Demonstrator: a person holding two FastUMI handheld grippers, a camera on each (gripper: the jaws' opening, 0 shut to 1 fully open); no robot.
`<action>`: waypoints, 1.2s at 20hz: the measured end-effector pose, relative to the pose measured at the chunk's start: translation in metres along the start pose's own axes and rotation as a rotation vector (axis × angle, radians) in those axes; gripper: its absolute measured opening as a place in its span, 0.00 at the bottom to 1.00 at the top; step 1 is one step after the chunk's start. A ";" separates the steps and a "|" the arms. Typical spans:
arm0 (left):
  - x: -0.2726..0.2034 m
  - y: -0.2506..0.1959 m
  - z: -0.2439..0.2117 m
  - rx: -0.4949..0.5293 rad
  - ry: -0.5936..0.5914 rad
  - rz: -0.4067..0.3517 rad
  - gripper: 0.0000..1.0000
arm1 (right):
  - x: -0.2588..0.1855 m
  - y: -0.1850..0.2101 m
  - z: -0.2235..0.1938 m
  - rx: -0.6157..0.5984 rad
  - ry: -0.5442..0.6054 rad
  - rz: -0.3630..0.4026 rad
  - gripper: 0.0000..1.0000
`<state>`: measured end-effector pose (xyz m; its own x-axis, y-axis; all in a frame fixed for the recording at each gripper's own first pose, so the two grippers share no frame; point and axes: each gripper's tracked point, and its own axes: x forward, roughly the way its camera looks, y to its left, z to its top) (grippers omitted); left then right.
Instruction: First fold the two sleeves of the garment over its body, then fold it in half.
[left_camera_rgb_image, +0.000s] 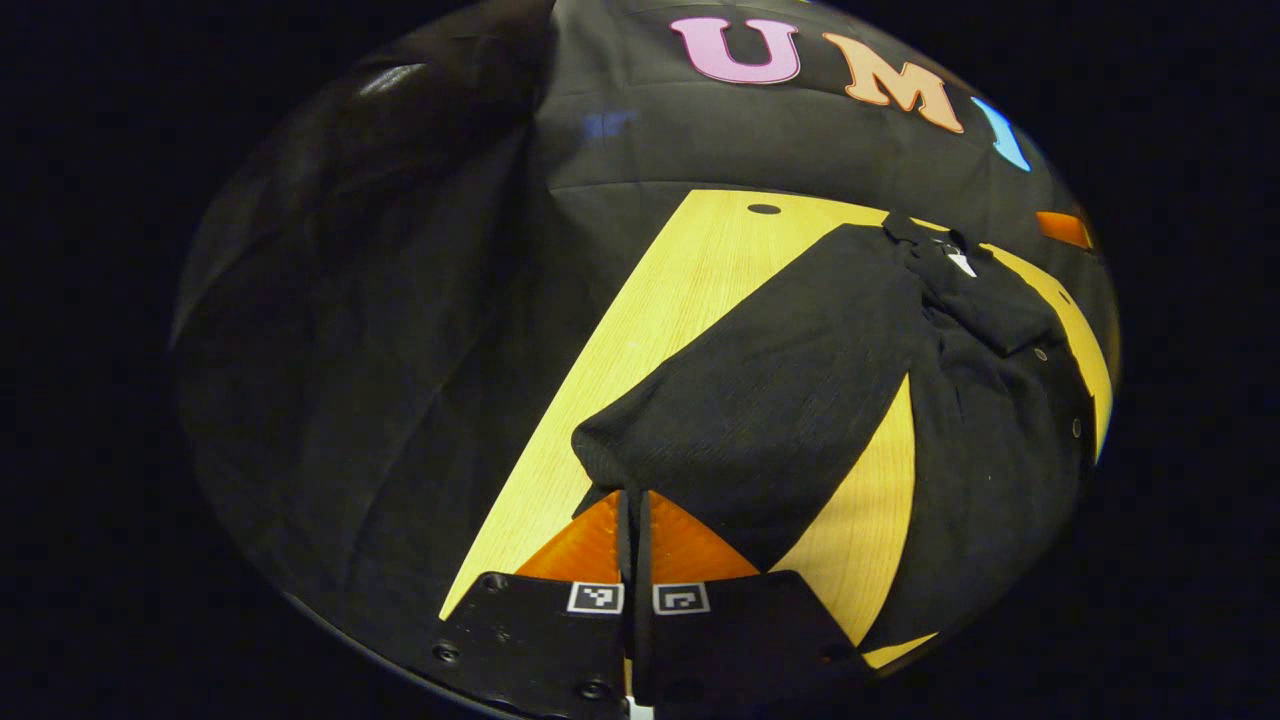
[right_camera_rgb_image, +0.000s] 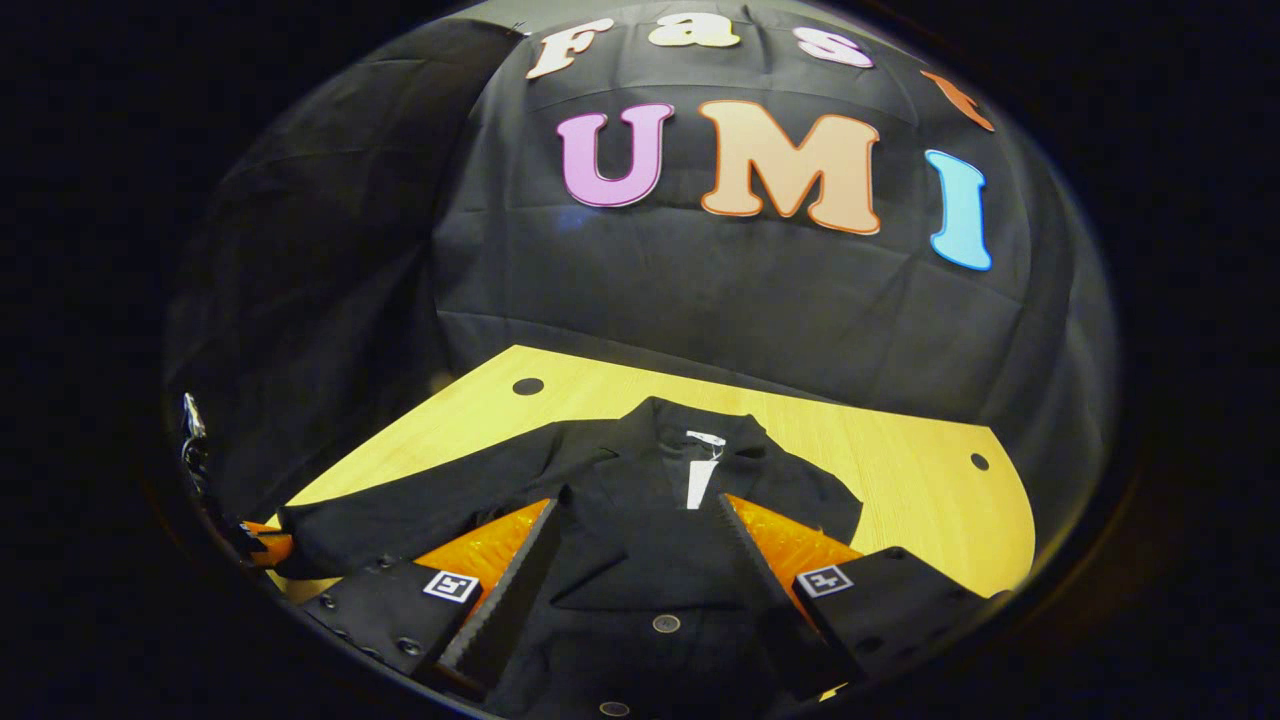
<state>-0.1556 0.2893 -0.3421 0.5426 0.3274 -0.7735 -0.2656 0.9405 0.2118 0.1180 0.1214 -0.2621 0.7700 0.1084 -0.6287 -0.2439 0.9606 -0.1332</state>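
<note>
Wooden table (right_camera_rgb_image: 900, 470) spanned the booth floor area, light grain, dark round holes (right_camera_rgb_image: 527, 386) near its far corners. Backed by black cloth wall.

Black garment (right_camera_rgb_image: 640, 560) lay flat on the table, collar toward the wall, front facing up, buttons (right_camera_rgb_image: 666, 623) down the middle. In left gripper view same garment (left_camera_rgb_image: 980, 430) ran along the right side of the tabletop (left_camera_rgb_image: 680, 300), collar end far.

Left sleeve (left_camera_rgb_image: 760, 400) stretched diagonally away from the body, cuff end pulled toward the camera, bare wood visible between sleeve and body. In right gripper view that sleeve (right_camera_rgb_image: 420, 510) reached out to the table's left edge.

Right sleeve (right_camera_rgb_image: 810, 500) sat short and bunched beside the body, on the table.

Left gripper (left_camera_rgb_image: 634, 515): fingers nearly together, narrow slit only, black sleeve cuff pinched between the tips. Seen far left in right gripper view too, at the sleeve end (right_camera_rgb_image: 262, 545).

Right gripper (right_camera_rgb_image: 640, 500): fingers spread wide, hovering over garment chest, nothing between them but fabric below. Contact with cloth could not be told.

White label (right_camera_rgb_image: 703, 472) at inner collar, small tag plus strip below; any print too small to read. Same label (left_camera_rgb_image: 960, 262) a white speck in left gripper view.

Square black-and-white marker tags (left_camera_rgb_image: 640, 598) on each gripper body, 2 per gripper; coded pattern, no legible writing.
</note>
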 end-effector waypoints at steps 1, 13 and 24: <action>-0.002 0.000 0.006 -0.018 -0.005 0.005 0.00 | -0.005 -0.007 -0.002 0.008 0.002 -0.003 0.99; -0.031 -0.041 0.150 0.067 -0.278 -0.025 0.00 | -0.060 -0.085 -0.032 0.084 -0.022 -0.054 0.99; -0.046 -0.167 0.226 0.167 -0.391 -0.202 0.00 | -0.105 -0.143 -0.066 0.175 -0.045 -0.123 0.99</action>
<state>0.0438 0.1378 -0.2074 0.8382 0.1158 -0.5330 -0.0093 0.9801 0.1982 0.0328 -0.0441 -0.2272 0.8141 -0.0045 -0.5807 -0.0439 0.9966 -0.0693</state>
